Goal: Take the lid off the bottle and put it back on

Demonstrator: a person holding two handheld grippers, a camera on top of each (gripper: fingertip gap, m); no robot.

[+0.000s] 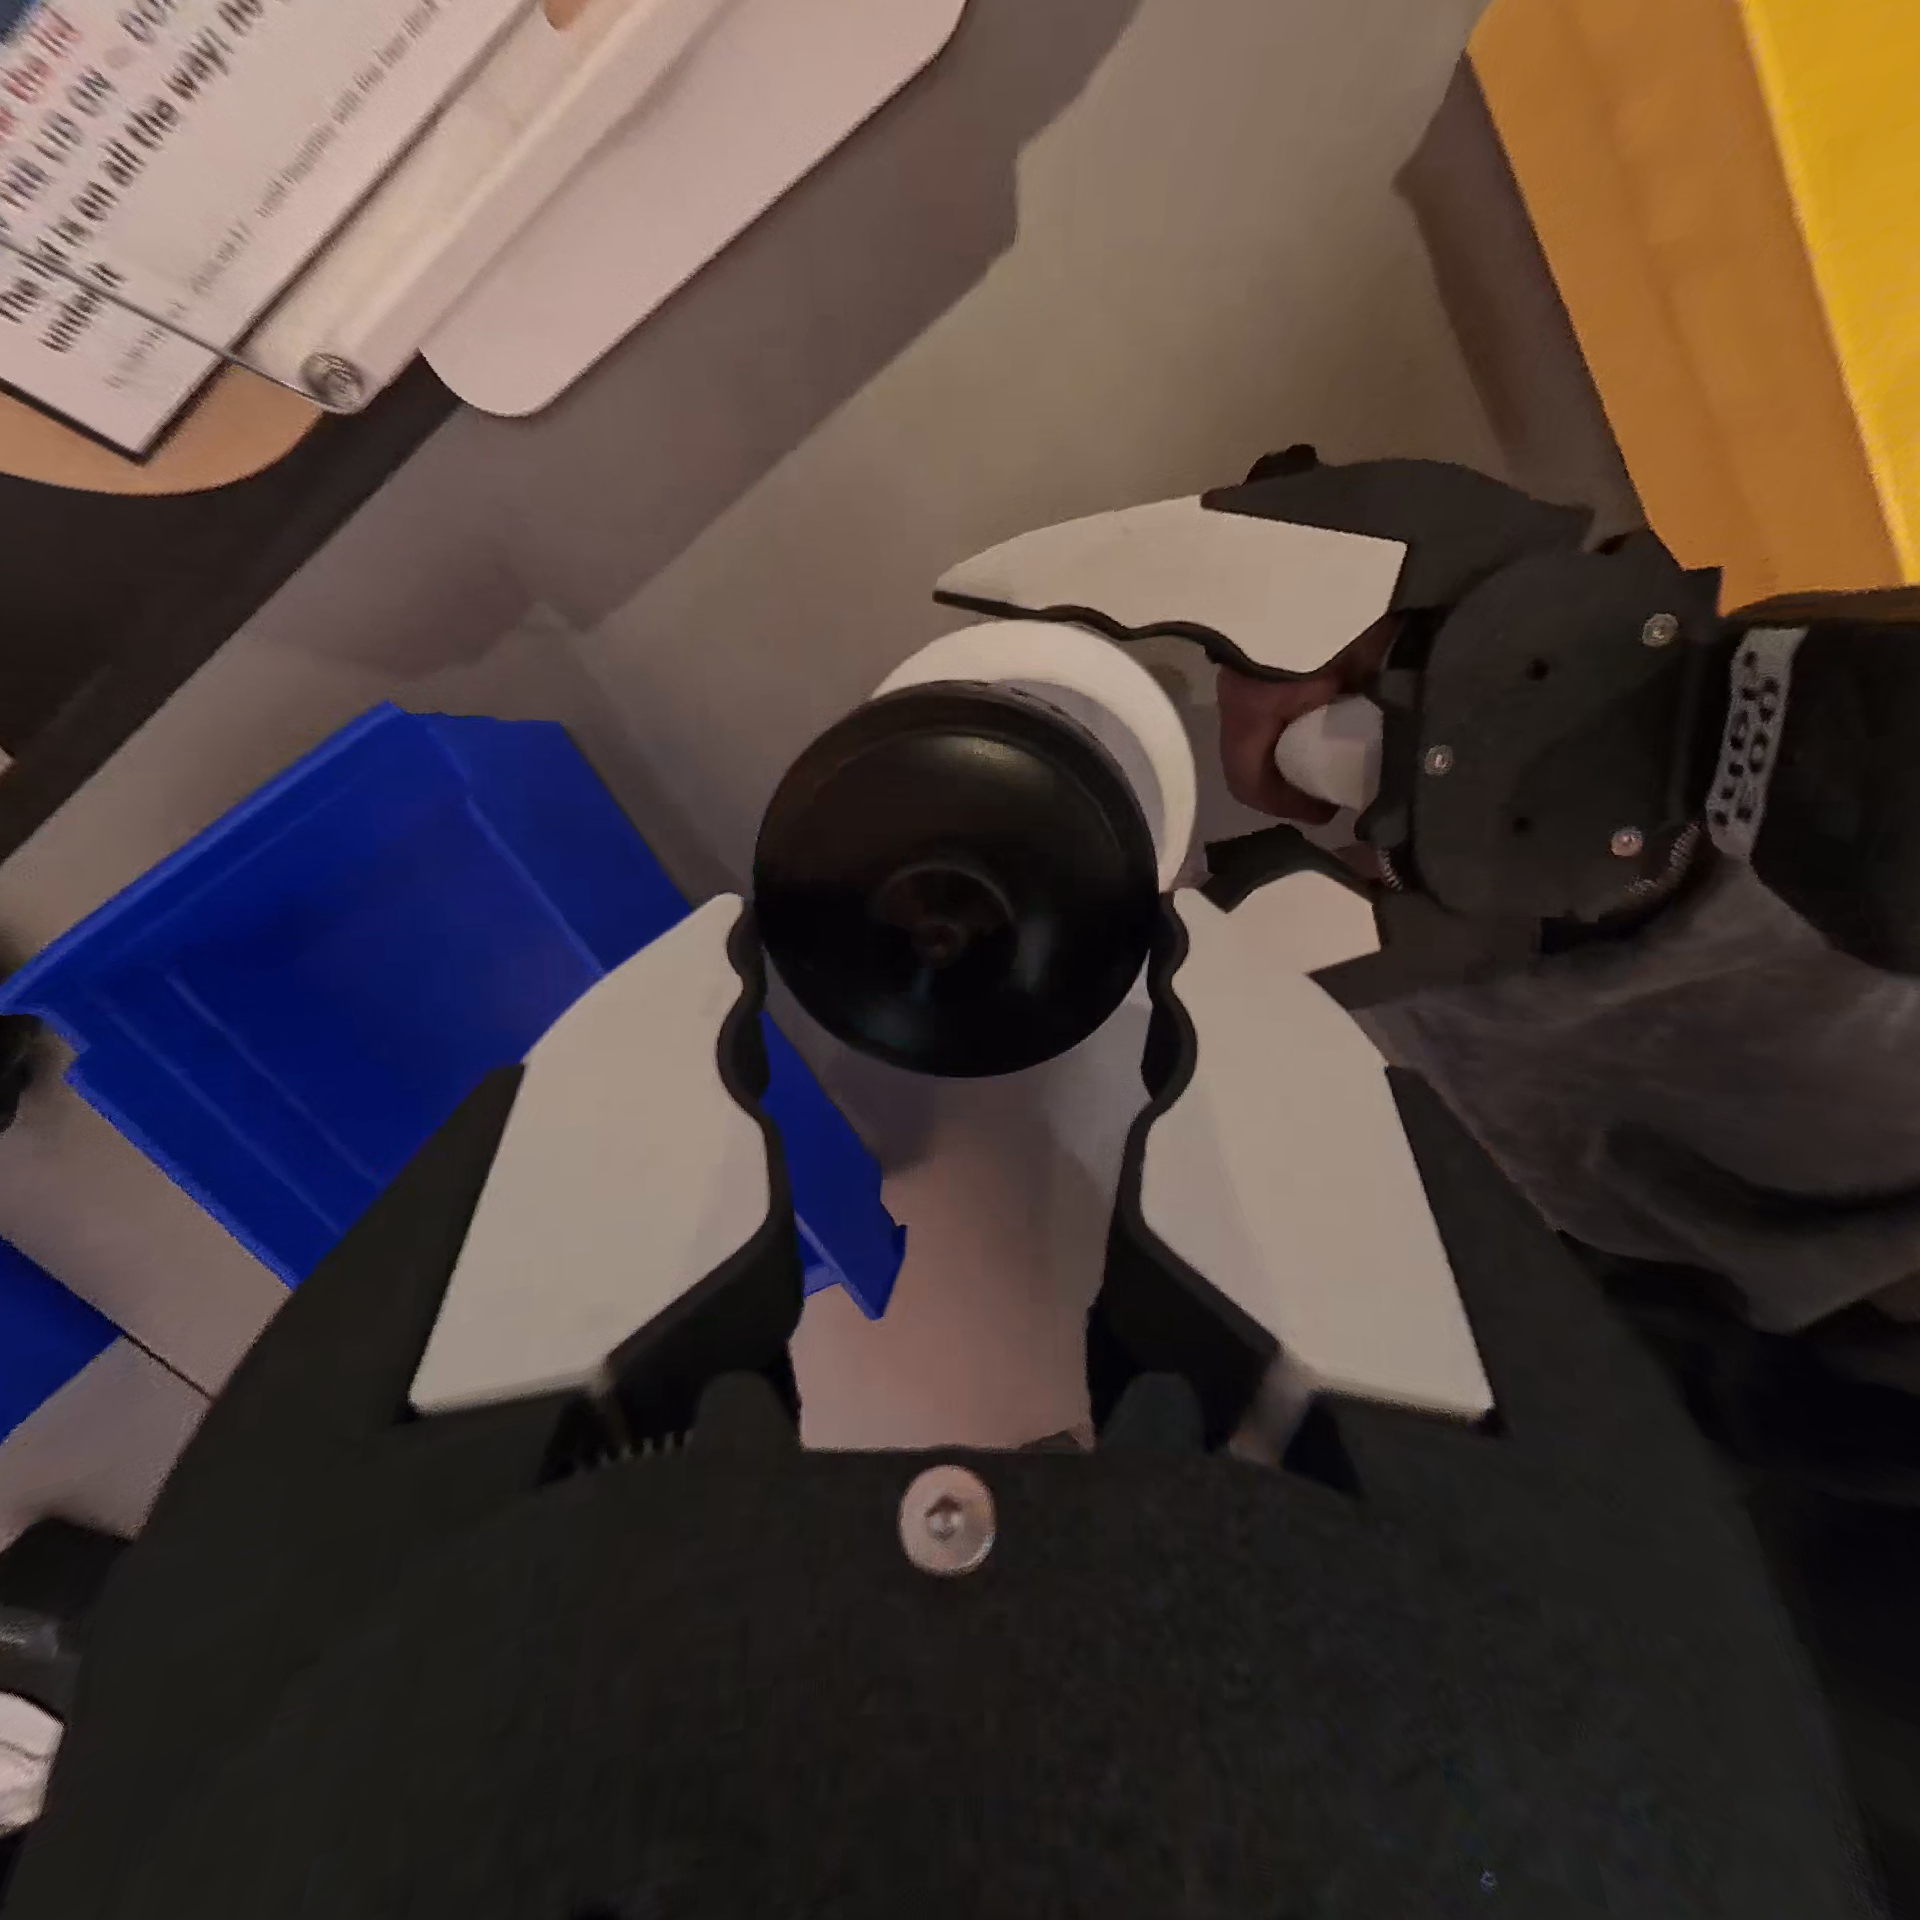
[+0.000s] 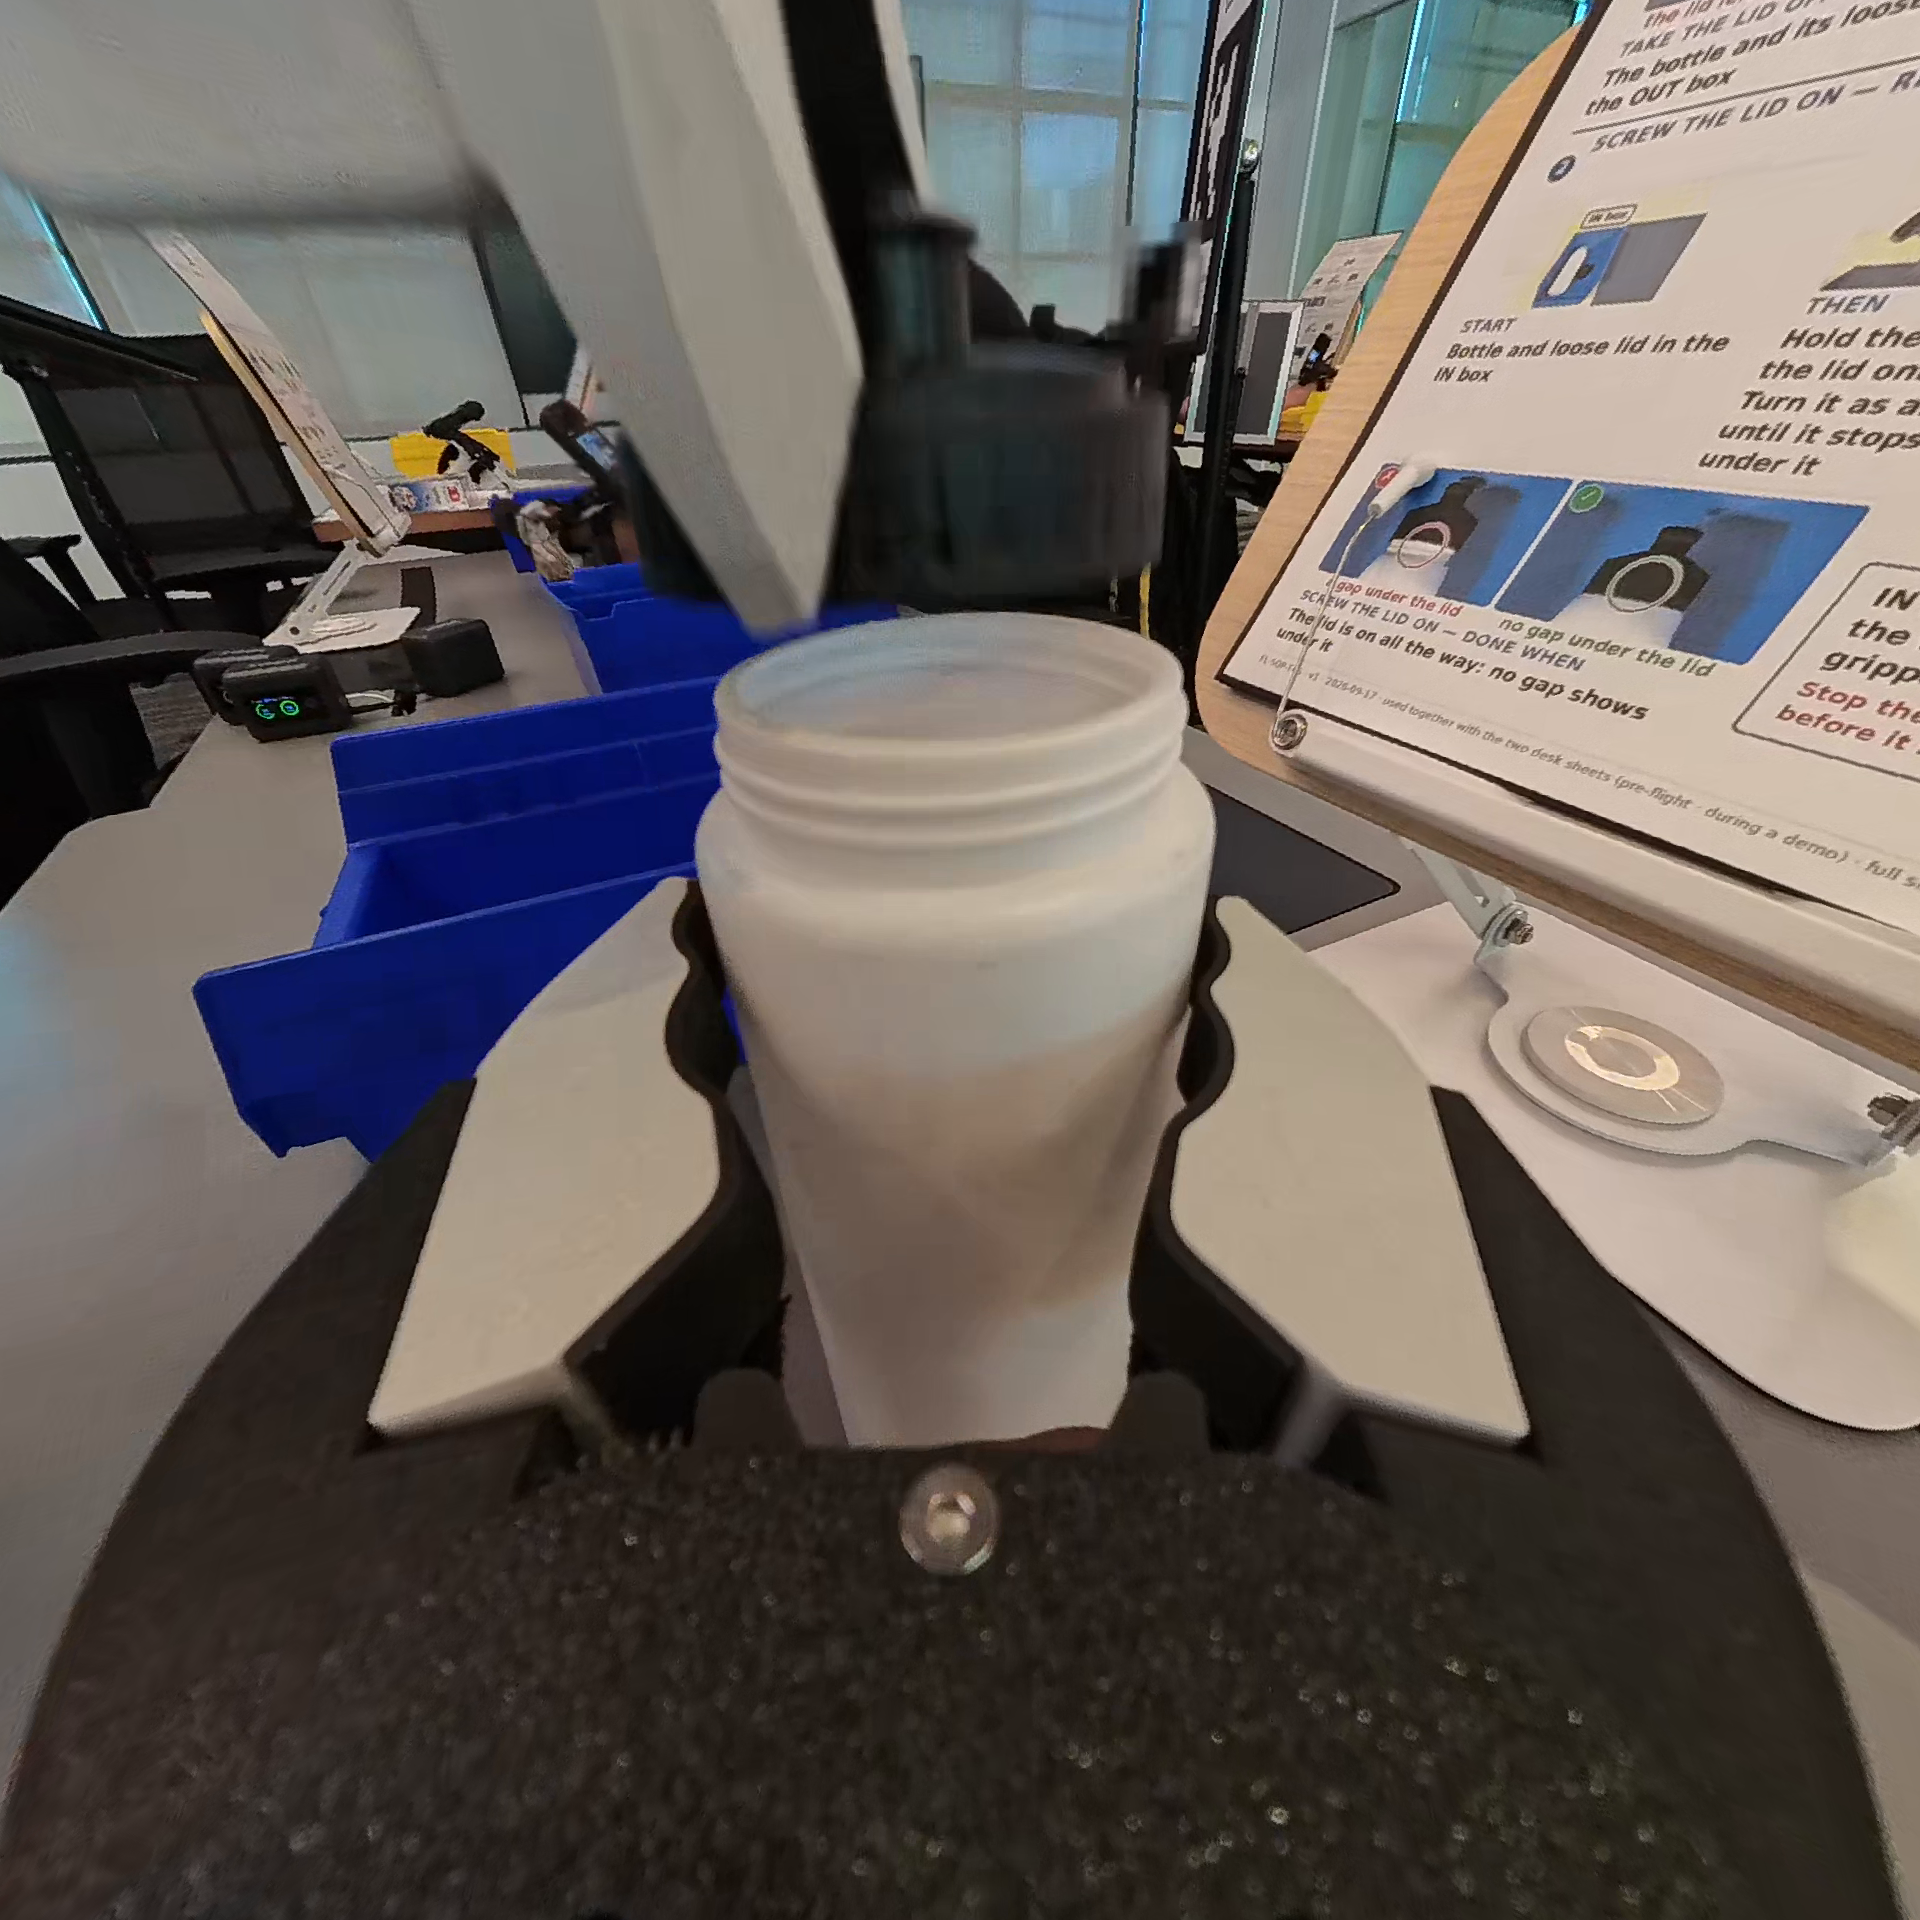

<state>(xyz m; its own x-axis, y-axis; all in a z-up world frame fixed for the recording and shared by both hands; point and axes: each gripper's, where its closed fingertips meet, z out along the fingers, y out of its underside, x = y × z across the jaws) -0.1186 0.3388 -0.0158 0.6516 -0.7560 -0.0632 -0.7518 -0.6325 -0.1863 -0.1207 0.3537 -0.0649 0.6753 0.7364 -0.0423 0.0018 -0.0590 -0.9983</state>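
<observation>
White plastic bottle (image 2: 951, 997): upright, mouth open, threads showing, no lid on it. Pinched round the body between the two fingers of the right gripper (image 2: 951, 1049), just above the grey desk (image 2: 156, 1195).

Black lid (image 1: 954, 883): off the bottle, hovering right over the open mouth, a bit of a gap visible in the right wrist view. Blurry there, so can't tell if tilted.

Left gripper (image 1: 954, 997): clamped on the lid, one fingertip on each side of its rim, looking straight down onto it. White rim of the bottle (image 1: 1049, 665) peeking out behind the lid from that angle.

Right gripper in the left wrist view (image 1: 1101, 727): coming in from the side of the bottle, white fingers wrapped round it, gloved hand (image 1: 1714, 997) behind holding the handle.

Blue bins (image 2: 488, 862): on the desk just behind and to one side of the bottle, a row of them running away from it. Nearest bin (image 1: 343, 935) sits right beside the bottle, open, nothing seen inside.

Instruction board (image 2: 1621, 447): wood-backed printed sheet on a white stand, leaning just beside the bottle on the side away from the bins.

Yellow bin (image 1: 1704, 291): beyond the right gripper, on the far side from the bottle.

Background stuff behind the bottle: small black gadgets (image 2: 281, 696) on the desk, another board on a stand, office chairs.
</observation>
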